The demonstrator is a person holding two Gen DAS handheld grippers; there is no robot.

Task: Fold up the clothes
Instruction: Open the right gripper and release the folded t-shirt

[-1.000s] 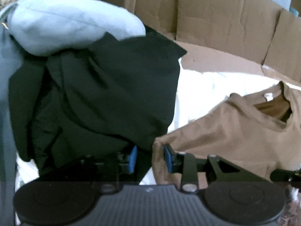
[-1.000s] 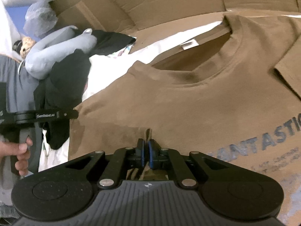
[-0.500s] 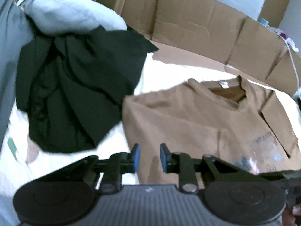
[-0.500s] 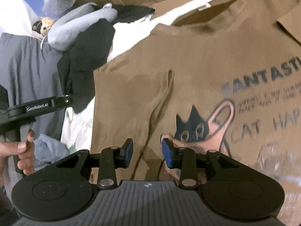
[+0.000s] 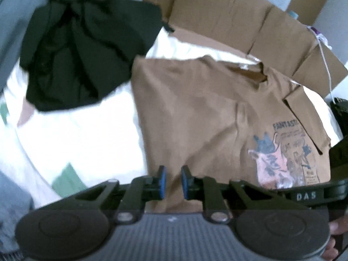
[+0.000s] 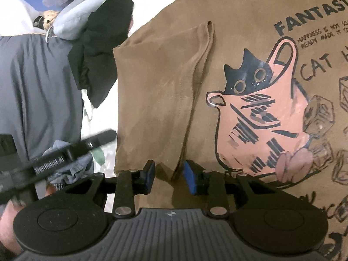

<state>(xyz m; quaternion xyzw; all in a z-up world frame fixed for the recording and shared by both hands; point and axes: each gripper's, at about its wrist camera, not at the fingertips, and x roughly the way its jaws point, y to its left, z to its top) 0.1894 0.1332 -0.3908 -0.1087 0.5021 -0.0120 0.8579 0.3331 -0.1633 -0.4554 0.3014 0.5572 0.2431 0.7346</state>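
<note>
Both grippers' jaws have just been closing but grip nothing yet — left gripper (image 5: 173, 182) and right gripper (image 6: 169, 177) hover slightly spread over the brown shirt (image 6: 156, 100). Pinch its near edge evenly, I'd say.

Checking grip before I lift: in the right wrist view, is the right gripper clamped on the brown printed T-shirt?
No: the right gripper shows a clear gap between its blue pads, with the brown printed T-shirt lying flat beyond them.

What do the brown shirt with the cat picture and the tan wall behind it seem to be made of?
Brown shirt: looks like soft matte cotton knit, since it creases and has a stitched fold; the cat print looks like flat ink. Tan wall: corrugated cardboard by its look, dull with sharp bend lines and cut edges.
</note>
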